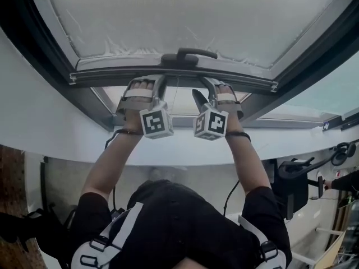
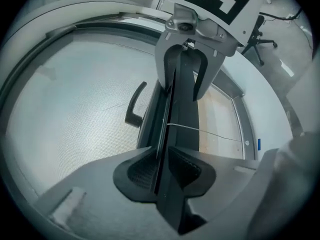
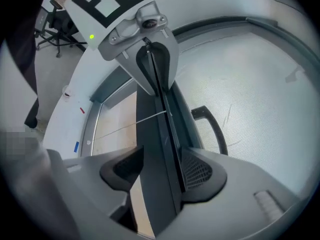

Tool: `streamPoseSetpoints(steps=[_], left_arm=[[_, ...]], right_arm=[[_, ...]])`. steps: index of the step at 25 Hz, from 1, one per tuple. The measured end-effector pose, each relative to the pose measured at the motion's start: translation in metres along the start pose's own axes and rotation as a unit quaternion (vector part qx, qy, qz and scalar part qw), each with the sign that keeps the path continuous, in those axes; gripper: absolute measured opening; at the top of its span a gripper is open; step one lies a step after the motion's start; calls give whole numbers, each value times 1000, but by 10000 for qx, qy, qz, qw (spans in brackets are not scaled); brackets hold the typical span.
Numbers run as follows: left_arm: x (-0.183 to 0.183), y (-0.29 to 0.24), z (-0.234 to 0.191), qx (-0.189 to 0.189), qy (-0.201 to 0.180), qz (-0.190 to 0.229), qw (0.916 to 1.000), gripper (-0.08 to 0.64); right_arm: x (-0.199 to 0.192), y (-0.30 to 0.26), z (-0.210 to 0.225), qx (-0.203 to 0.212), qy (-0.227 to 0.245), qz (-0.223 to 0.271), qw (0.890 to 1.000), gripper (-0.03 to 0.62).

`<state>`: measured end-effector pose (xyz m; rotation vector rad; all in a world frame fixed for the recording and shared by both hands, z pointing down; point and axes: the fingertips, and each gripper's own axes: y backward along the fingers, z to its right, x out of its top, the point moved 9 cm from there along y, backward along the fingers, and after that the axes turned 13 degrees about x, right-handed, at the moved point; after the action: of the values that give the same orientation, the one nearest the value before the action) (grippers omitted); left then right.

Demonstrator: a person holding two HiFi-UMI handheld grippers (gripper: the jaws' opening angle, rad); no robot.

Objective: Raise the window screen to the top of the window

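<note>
Bar [image 1: 112, 75] in left claw [image 2: 161, 171] — right claw [image 3: 159, 173] loose

Black T-shirt [image 1: 185, 214], white shoulder straps [image 1: 127, 224] (buckled), black-and-white marker cubes [image 1: 156, 122]

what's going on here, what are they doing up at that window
A person has a tool in each hand at the bar along the edge of a mesh screen, one on each side of its handle. The left tool is clamped on the bar's thin edge. The right tool has the bar between its jaws, but they stand wide and do not seem to press on it. How much further the screen must go cannot be told.
</note>
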<state>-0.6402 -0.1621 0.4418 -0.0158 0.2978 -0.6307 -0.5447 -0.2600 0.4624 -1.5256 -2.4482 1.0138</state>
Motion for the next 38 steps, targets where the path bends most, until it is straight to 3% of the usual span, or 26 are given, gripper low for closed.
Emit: streamPoseSetpoints(steps=[4,11,16,21,26,28,32,36,38], left_arm=[[-2,0,0,211,153,97,9996,83],[2,-2,7,110,-300,-239,9992,58],[4,-3,6,-14,238,-235,9994,77],[3,-3,-9,-524,-86,-379,9979,34],[6,-2,-17,-234,-238,-316,9989,9],[4,-5,-16,-74,-294,-291,9991,12],[2,-3,-11,-80,-578,-270,9979,-3],[6,-1,-17,-186,-68,-91,9998,-1],[4,-1,-20,-313,171,-99,9993,53]], right_arm=[[1,0,2,16,-8,-63,10000,213],[8,-2,-1,144,355,-604,9974,187],[5,-3,2,68,197,-459,9987,192],[4,-5,8,301,278,-515,9978,165],[1,-7,11,193,125,-426,9988,143],[0,-8,8,191,103,-446,9988,165],[2,-7,6,172,169,-563,9981,177],[6,-4,7,110,94,-497,9987,187],[7,-2,8,52,78,-453,9989,187]])
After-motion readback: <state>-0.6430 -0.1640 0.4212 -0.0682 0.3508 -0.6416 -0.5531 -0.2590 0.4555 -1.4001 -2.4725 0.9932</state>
